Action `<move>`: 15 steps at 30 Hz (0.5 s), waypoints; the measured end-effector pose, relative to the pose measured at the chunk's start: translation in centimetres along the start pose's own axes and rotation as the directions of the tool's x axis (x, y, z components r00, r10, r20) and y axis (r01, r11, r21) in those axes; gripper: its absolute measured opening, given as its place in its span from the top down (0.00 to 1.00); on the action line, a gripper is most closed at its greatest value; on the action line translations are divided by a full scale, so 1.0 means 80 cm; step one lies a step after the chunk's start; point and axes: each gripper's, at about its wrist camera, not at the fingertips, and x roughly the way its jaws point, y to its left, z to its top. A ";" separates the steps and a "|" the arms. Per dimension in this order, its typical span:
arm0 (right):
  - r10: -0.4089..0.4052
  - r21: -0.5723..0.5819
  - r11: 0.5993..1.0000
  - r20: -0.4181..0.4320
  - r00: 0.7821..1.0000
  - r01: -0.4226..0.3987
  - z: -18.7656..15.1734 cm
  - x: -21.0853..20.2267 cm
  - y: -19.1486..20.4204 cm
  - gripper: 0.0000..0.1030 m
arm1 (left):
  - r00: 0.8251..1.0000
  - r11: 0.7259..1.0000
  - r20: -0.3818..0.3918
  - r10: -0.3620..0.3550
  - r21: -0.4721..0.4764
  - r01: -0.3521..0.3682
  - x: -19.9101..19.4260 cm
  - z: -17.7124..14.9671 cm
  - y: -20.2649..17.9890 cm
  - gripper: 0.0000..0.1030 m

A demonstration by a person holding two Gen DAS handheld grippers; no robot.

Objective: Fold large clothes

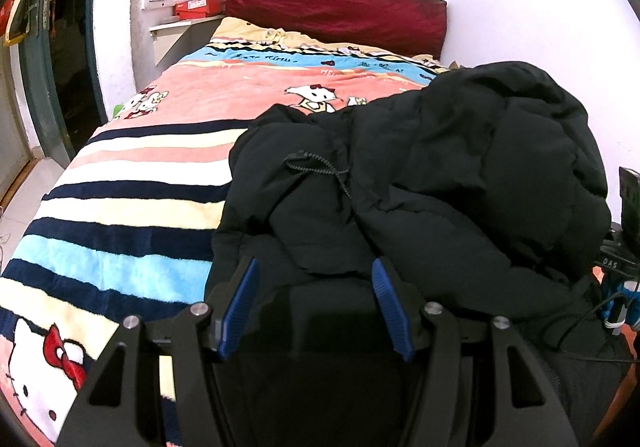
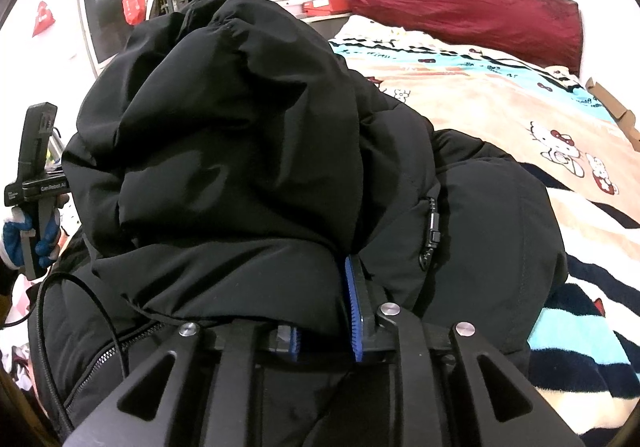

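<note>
Black puffer jacket (image 1: 440, 175) heaped on bed (image 1: 132, 183). Left gripper (image 1: 316, 311) fingers spread, nothing pinched. Right gripper (image 2: 324, 307) fingers nearly together around jacket fold; whether pinched cannot be told. Risk: slick padded fold slipped, heap slumped, drawcord (image 1: 320, 167) snagged.

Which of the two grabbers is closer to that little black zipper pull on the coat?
Right. The right gripper sits in the coat folds just below-left of the zipper pull. The left gripper is at the coat's other edge, by the drawcord.

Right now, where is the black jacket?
The black jacket lies bunched on the striped blanket at the bed's near end, right of centre in the left wrist view, below the red headboard.
</note>
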 end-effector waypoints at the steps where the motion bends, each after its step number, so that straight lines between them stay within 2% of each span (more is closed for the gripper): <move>1: 0.000 -0.001 1.000 0.001 1.000 0.000 0.000 0.000 0.000 0.79 | 1.000 1.000 -0.001 0.000 -0.001 0.000 0.001 0.000 0.000 0.45; 15: 0.008 -0.043 0.999 -0.003 1.000 -0.008 0.003 0.001 0.004 0.71 | 1.000 1.000 -0.005 -0.001 -0.003 0.001 0.002 -0.003 0.002 0.45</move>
